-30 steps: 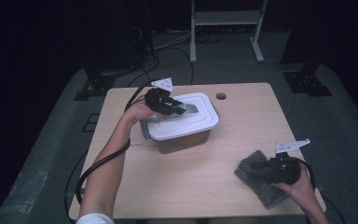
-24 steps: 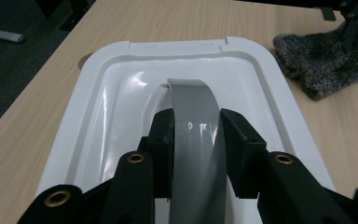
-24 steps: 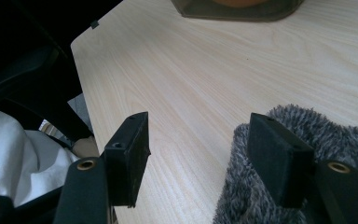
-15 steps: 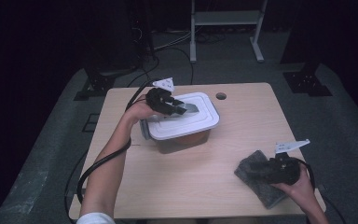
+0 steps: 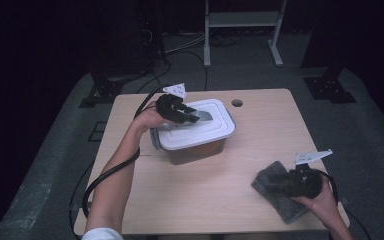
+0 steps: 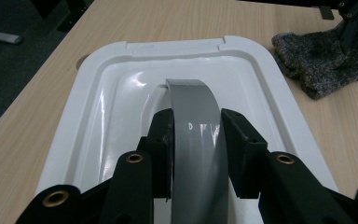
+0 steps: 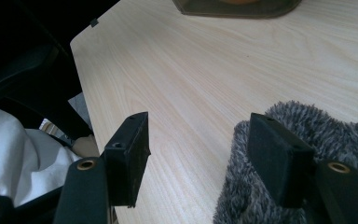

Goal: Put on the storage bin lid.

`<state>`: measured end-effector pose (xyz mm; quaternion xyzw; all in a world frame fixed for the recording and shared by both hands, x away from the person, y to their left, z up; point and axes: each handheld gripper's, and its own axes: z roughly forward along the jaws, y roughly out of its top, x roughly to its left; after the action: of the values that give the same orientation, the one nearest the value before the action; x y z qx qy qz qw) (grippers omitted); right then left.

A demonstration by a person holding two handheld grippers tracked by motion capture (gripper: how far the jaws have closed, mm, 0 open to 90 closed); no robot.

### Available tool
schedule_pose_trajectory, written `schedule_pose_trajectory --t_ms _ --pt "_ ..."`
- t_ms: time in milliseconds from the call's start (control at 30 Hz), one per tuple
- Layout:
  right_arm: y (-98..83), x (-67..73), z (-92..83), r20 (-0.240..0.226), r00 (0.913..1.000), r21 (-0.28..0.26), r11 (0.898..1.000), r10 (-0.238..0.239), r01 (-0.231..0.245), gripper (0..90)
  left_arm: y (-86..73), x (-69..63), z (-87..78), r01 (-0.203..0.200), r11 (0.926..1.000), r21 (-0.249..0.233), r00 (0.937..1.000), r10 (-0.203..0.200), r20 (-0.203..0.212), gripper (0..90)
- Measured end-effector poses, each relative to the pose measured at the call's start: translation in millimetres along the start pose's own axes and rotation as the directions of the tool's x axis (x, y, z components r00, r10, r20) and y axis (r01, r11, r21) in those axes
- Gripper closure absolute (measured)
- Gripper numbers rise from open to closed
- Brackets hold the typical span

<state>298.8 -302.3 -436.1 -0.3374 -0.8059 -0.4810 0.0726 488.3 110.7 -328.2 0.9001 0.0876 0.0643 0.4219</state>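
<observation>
My left gripper (image 6: 196,140) is black with brass-coloured rivets, and its jaws pinch a plain grey handle (image 6: 196,126) on the glossy white lid (image 5: 195,129). The box (image 5: 198,150) under that lid is see-through brownish with an orange glow inside. The table (image 5: 230,200) is pale wood with fine grain. At four o'clock lies a speckled dark grey cloth (image 5: 275,192), beside my black right gripper (image 5: 287,182).
</observation>
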Motion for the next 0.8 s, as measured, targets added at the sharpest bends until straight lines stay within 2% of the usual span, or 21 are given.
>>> schedule_pose_trajectory --t_ms 167,367,800 --pt "0.3 0.2 0.6 -0.001 1.0000 -0.001 1.000 0.001 -0.001 38.1 -4.5 -0.6 -3.4 0.000 0.9999 0.014 1.0000 0.000 0.000 65.5" --pt "0.8 0.6 2.7 -0.002 1.0000 0.007 1.000 0.000 0.000 38.1 -7.7 -2.1 -4.6 0.006 1.0000 0.000 1.0000 -0.006 0.002 64.8" --pt "0.6 -0.7 2.0 0.002 1.0000 0.004 1.000 0.000 0.000 38.0 -5.7 -5.8 -16.4 0.014 0.9993 -0.033 0.9999 -0.014 -0.001 53.6"
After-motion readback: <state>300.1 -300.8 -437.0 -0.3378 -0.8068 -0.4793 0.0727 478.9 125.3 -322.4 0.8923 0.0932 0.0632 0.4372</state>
